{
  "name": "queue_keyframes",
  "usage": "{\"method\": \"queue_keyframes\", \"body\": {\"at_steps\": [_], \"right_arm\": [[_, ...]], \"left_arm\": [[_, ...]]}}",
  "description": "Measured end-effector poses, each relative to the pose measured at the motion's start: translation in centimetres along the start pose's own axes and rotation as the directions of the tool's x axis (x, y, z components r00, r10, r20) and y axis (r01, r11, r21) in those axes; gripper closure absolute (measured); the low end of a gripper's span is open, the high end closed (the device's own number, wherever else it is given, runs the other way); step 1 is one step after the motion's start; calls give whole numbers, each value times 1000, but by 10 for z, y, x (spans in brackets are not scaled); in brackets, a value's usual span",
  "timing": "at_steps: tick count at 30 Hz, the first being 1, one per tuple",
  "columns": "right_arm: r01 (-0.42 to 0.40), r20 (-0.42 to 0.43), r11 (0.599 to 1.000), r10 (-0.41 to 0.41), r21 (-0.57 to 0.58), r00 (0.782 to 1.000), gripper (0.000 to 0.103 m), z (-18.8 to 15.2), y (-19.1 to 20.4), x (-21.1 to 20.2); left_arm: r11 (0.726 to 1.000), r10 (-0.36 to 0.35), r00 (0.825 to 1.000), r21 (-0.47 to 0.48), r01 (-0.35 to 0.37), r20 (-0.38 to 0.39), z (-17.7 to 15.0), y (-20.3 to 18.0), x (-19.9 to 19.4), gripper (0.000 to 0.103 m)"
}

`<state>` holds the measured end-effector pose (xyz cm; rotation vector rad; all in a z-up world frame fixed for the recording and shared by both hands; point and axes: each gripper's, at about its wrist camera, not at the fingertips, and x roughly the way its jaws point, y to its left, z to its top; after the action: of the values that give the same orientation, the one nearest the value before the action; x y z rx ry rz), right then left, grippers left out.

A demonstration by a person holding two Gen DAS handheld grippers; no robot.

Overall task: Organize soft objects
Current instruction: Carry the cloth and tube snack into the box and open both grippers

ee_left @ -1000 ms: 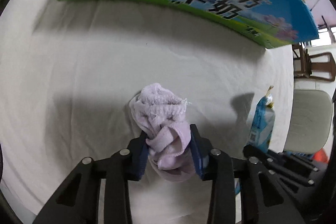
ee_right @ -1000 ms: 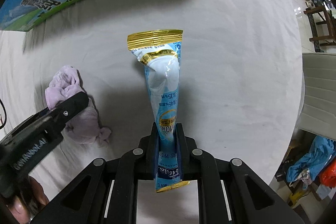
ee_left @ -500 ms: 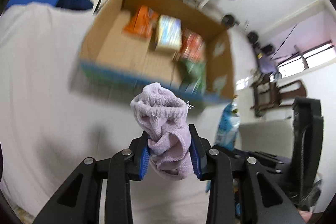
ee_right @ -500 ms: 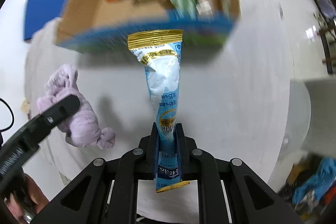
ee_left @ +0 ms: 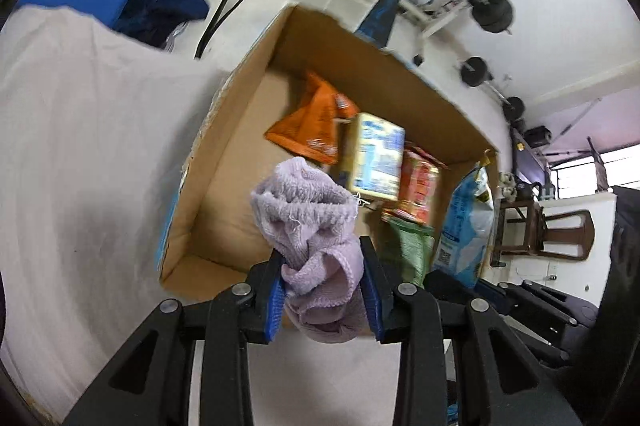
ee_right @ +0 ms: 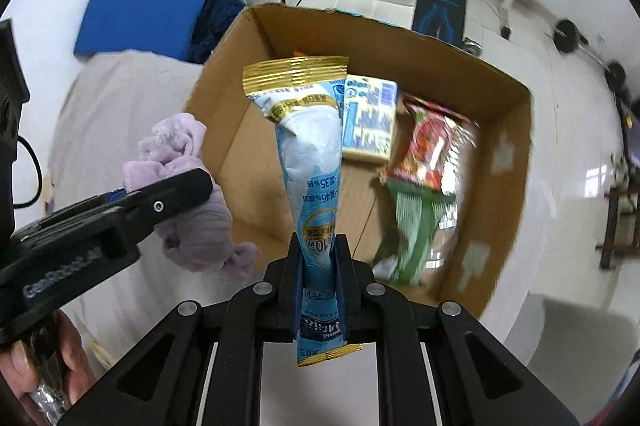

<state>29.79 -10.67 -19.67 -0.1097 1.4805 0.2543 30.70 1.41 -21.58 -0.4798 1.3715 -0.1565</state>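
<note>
Carrying two soft items toward cardboard box [ee_right: 504, 162]: left tongs [ee_left: 322, 292] pinching lilac towel [ee_left: 310, 218], right tongs [ee_right: 320, 286] pinching blue pouch [ee_right: 312, 162], long axis toward 12 o'clock; box interior ahead, 12 o'clock; right tongs likely nearer

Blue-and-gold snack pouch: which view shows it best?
The right wrist view: the blue-and-gold snack pouch stands whole, pinched by the right gripper. The left wrist view shows it only partly, edge-on beside the cardboard box.
</note>
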Motion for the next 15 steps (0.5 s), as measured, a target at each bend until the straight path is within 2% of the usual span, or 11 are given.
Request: {"method": "queue_keyframes", "body": {"at_steps": [6,11,15], "right_arm": [[16,-71,997,-21,-75,997,88,17,3,51],[9,-99,996,-18,-94,995,88,25,0,72],[-38,-147,995,23,-97,989,87,30,-5,92]], "left_arm": [[998,13,998,-53,-16,-56,11,16,31,73],[996,24,996,-87,-31,-81,13,24,42,70],[992,43,994,-115,-54,-101,14,29,47,68]]}}
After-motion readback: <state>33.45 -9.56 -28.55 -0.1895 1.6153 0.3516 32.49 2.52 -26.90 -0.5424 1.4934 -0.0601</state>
